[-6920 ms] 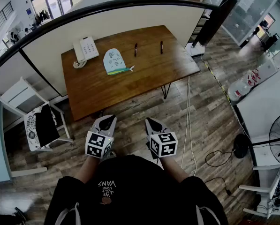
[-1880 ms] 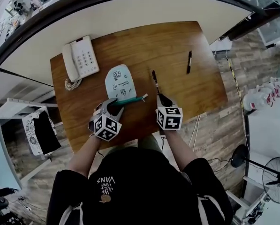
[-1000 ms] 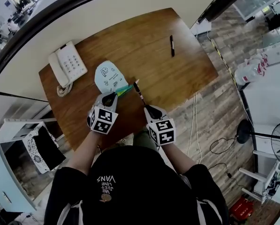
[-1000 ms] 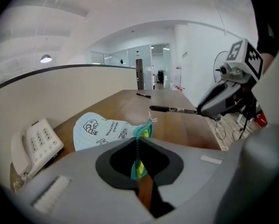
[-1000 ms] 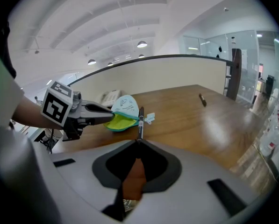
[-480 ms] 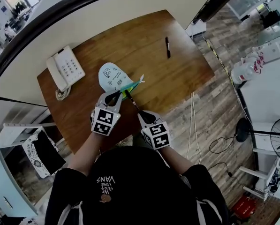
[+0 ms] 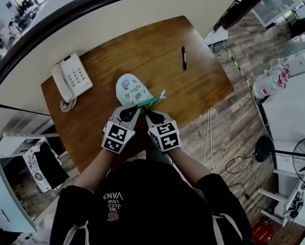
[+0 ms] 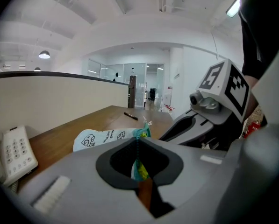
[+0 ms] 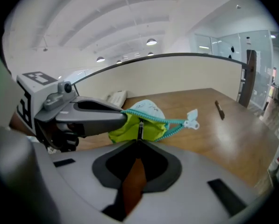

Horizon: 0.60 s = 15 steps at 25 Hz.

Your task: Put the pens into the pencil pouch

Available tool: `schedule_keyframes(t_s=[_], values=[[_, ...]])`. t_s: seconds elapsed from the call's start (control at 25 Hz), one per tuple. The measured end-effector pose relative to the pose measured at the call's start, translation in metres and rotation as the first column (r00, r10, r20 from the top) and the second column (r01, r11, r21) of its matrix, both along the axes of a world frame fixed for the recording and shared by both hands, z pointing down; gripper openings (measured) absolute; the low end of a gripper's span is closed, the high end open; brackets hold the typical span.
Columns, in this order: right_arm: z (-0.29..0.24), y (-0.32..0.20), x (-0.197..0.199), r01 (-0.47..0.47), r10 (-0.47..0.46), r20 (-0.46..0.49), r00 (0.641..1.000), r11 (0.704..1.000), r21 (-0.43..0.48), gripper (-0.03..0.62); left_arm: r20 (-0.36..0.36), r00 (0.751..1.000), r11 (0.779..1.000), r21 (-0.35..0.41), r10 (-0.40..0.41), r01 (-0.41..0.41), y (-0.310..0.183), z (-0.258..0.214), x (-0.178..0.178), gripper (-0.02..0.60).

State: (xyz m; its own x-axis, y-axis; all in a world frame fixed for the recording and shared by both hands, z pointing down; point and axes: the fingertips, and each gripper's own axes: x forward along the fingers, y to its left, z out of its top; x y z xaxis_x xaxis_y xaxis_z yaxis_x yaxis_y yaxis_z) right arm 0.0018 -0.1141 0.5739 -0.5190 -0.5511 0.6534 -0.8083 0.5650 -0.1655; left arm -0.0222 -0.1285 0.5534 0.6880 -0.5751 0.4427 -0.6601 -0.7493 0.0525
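Pouch (image 7: pixel 132 88) lip clamped in my left claw (image 8: pixel 138 143); right claw (image 9: pixel 139 141) grips pen (image 9: pixel 139 129). I'd keep lip lifted, feed tip straight into opening.

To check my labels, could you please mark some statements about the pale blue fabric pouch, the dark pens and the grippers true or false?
The left gripper is shut on the edge of the pale blue fabric pouch. True.
The right gripper is empty. False: it is shut on a slim dark pen aimed at the pouch's lime-green lining.
A second dark pen lies on the brown wooden table, apart from the pouch. True.
The white desk telephone lies right of the pouch in the head view. False: it lies left.
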Motion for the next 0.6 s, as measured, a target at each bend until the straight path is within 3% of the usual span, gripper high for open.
schedule_keyframes(t_s=[0.36, 0.6], values=[[0.003, -0.052, -0.001, 0.046, -0.046, 0.023, 0.999, 0.999, 0.002, 0.041, -0.086, 0.996, 0.999, -0.040, -0.038, 0.034, -0.010, -0.012, 0.009, 0.025], [0.003, -0.065, 0.000, 0.075, -0.075, 0.075, 0.994, 0.997, 0.010, 0.045, -0.131, 0.985, 0.991, -0.093, -0.108, 0.096, -0.026, -0.010, 0.013, 0.025]])
